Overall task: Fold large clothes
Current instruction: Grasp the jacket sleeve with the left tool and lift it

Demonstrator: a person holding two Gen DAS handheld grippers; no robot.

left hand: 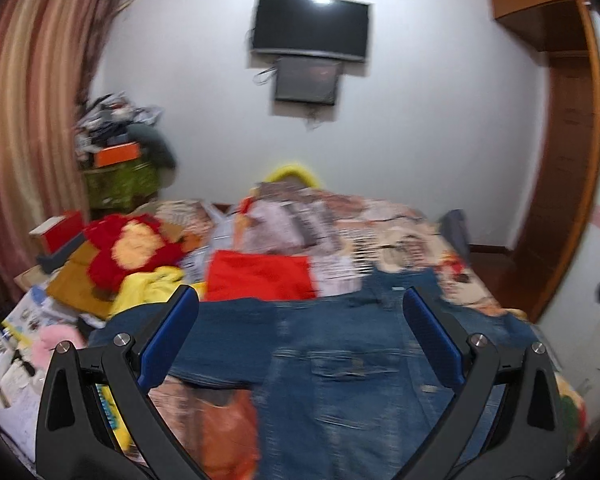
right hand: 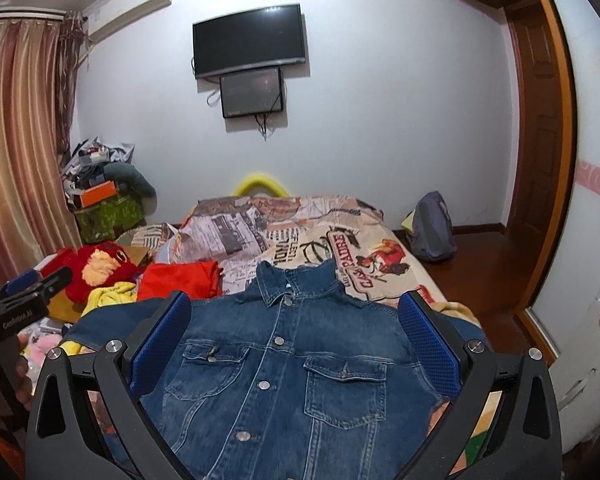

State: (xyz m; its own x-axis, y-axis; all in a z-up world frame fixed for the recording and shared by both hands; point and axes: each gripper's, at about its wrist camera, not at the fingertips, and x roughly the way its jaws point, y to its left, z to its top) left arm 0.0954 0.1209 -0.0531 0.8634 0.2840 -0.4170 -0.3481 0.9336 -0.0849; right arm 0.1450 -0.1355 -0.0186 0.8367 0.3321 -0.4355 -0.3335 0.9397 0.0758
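A: Denim jacket [right hand: 288, 364] lies front-up on the bed [right hand: 380, 248], buttoned, collar [right hand: 296, 280] toward the far wall, both chest pockets showing. It looks spread flat; I judge no fold made yet.

B: Grippers?

A: Right gripper [right hand: 296, 324] hovers above the chest, jaws wide apart, nothing between the blue pads [right hand: 428, 344]. Left gripper [left hand: 300, 320] likewise spread wide and empty, over the jacket's left half. The left wrist view is smeared with blur, so its height above the cloth I cannot tell.

B: First move, then?

A: Likely a sleeve or a side panel folded inward. The left sleeve [left hand: 220, 344] runs out toward the clutter: yellow cloth [right hand: 108, 294], red folded garment [right hand: 180, 278], red plush toy [right hand: 96, 268]. Pinch at the shoulder seam and near the cuff, one layer only, and keep off the neighbouring cloth.

B: Risks?

A: Denim is stiff and heavy; a shallow pinch may slip. Bite deep, lift low, lay the edge parallel to the button line.
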